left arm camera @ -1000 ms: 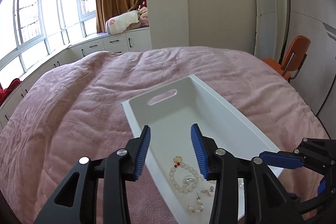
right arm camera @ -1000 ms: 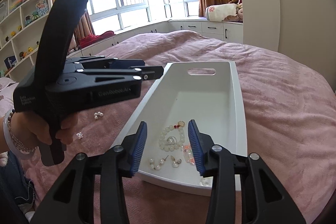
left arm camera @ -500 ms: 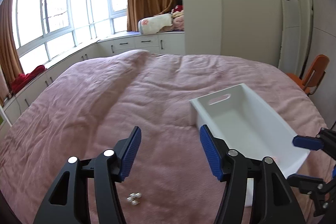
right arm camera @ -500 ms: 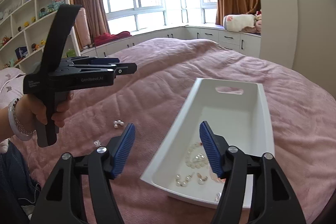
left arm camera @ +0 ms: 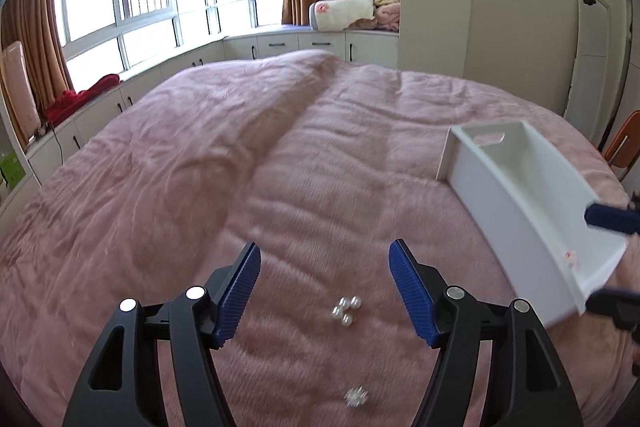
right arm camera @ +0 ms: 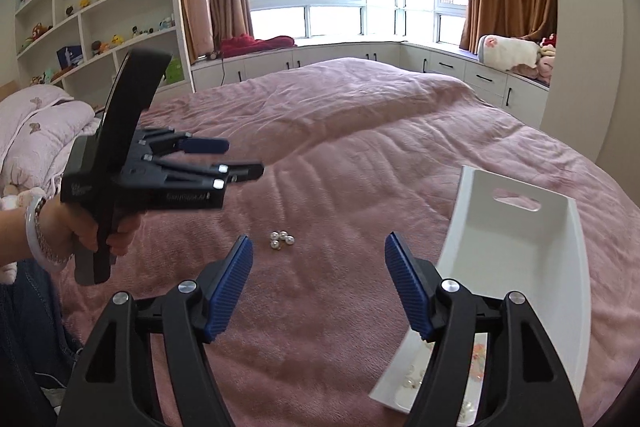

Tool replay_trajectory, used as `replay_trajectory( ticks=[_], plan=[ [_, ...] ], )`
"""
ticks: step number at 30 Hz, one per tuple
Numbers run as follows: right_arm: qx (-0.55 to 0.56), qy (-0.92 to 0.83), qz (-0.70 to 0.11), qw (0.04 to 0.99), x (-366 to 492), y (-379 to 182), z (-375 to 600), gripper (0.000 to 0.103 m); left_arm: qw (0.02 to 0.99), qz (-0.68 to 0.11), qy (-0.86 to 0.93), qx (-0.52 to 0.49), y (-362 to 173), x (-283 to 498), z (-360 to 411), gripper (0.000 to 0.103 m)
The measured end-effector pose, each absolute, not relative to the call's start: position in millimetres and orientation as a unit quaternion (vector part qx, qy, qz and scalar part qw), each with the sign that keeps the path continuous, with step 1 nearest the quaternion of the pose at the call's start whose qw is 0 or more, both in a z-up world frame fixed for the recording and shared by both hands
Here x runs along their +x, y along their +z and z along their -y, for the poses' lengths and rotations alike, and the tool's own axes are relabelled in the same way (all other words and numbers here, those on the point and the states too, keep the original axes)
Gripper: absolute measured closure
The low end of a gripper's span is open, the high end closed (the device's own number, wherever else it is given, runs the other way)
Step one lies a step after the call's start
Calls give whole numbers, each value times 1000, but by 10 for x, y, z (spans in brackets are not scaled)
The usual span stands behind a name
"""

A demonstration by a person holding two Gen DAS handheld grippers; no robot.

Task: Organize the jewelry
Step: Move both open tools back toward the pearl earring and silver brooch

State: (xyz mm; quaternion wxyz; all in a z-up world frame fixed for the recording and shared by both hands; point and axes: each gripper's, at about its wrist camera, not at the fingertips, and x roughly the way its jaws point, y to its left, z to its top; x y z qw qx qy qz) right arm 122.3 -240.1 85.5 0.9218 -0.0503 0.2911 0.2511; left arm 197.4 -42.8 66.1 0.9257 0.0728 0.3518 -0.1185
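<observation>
Between the blue pads of the left gripper [left arm camera: 324, 265], slightly below their tips in the left wrist view, a small pearl cluster [left arm camera: 346, 309] lies on the pink bedspread [left arm camera: 200, 163], touching neither pad. Nearer the camera sits a tiny sparkly piece [left arm camera: 356, 395], prob. an earring, too small to tell. Cluster = four round white pearls bunched together. White tray [left arm camera: 516, 203] is off to the right, well apart from the pearls; pearl pieces and sth pink lie at its near end in the right wrist view. Right gripper [right arm camera: 318, 253] hovers over bare bedspread betw. pearls and tray. Both grippers' jaws have just been opening and now stand wide, nothing gripped in either. Vs a sec ago: both views were aimed into the tray over the bracelet & earrings; now the left one has swung over to the loose pearls, tray shifted to the right edge
</observation>
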Motion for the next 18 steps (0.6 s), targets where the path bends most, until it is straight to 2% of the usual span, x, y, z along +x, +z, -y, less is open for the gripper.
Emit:
replay_trajectory(
  ticks=[8,18],
  plan=[
    [-78,249,-323,910,1472,696,1953,35,901,-409,-132,51,33,1771,127,33],
    [-78,248,-379,888,1845,359,1608,35,885,-435,-166,28,-353,1646,-73,33]
  ],
)
